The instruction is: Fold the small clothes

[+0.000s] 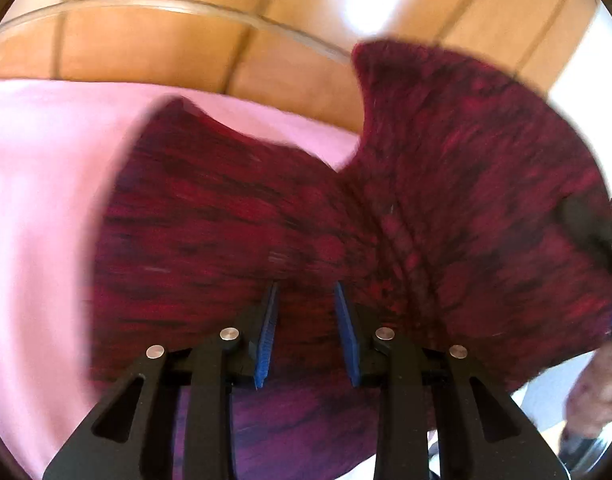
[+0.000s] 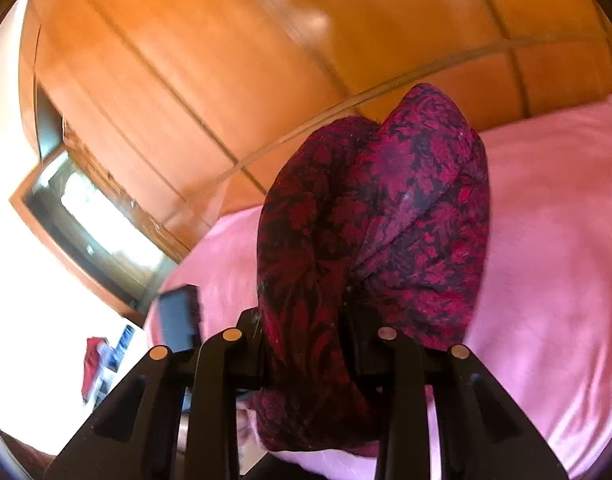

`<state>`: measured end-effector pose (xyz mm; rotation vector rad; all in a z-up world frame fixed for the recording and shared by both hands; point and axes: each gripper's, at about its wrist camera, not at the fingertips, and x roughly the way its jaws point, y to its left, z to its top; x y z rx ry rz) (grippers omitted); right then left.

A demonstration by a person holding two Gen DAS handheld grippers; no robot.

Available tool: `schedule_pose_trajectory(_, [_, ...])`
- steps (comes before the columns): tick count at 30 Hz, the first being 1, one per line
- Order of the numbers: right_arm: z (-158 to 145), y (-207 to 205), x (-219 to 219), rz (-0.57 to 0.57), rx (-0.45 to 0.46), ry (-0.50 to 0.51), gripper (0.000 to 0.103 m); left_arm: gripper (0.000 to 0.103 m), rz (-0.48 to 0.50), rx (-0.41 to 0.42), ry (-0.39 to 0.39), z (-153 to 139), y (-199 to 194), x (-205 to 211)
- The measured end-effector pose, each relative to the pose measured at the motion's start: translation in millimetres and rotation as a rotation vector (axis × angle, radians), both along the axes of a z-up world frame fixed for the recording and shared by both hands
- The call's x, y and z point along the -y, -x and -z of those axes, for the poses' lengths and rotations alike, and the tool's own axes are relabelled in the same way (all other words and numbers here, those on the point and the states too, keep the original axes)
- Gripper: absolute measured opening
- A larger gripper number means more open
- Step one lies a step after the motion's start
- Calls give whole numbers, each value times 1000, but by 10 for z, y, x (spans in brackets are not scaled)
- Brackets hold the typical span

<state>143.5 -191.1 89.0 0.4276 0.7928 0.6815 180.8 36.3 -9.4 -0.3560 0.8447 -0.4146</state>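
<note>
Two claws, one garment (image 1: 266, 220): dark red cloth with a black print, blurred in the left view. I see it lifted off the pink bed (image 1: 38, 200), spread between both claws, with the wooden wardrobe (image 1: 146, 52) behind it. My left claw (image 1: 306, 332) stands narrowly parted, blue pads (image 1: 266, 332) showing, a gap between them. The cloth fills the view in front of and under those pads; I cannot tell if any fold is caught between them. At the right edge of the left view the cloth runs to a dark shape; too blurred to name.

My right claw (image 2: 310, 320) is clamped on the garment (image 2: 370, 220): the fabric is bunched between its fingers (image 2: 246, 340), bulging ahead of them and hanging below. The bed (image 2: 546, 260) lies right of the bunch and under it. The wardrobe (image 2: 226, 60) rises behind the bunch. A mirror or screen in a wood frame (image 2: 94, 216) sits left of the bunch, by a bright wall. A small dark object (image 2: 178, 320) lies on the bed edge just left of the bunch.
</note>
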Motion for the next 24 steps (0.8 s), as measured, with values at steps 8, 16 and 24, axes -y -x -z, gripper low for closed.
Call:
schedule_pose_trajectory(8, [206,266,-1335,-139,117,278,27,29,-111,42,157,-190,302,-1221])
schedule_pose_trajectory(16, [650,626,-1922,-220,265,504,28,49,1,38,211,-296,228,-1084])
schedule_pose_trajectory(24, [671,853,-1841,-230,348,515,30,54,91,31,139,-503,-165,-639])
